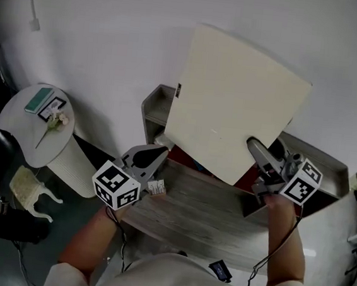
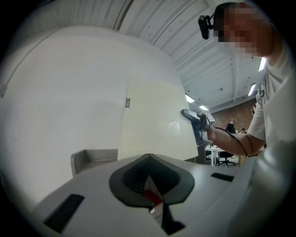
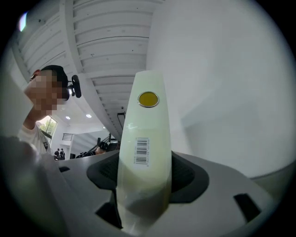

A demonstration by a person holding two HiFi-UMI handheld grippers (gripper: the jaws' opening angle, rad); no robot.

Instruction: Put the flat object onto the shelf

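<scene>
The flat object is a cream board (image 1: 233, 104), held up tilted in front of the white wall above the grey wood-look shelf unit (image 1: 203, 208). My right gripper (image 1: 259, 155) is shut on the board's lower right edge. In the right gripper view the board (image 3: 144, 134) rises edge-on between the jaws, with a barcode and a yellow dot on it. My left gripper (image 1: 144, 159) hovers at the shelf's front left corner, below the board and apart from it, jaws shut with nothing held. From the left gripper view the board (image 2: 152, 120) stands ahead with the right gripper (image 2: 196, 121) on its right edge.
The shelf's left side wall (image 1: 157, 105) stands against the wall, and something red (image 1: 183, 155) shows inside. A round white side table (image 1: 31, 124) with a flower and cards is at the left. A cream bag (image 1: 28, 187) lies on the floor below it.
</scene>
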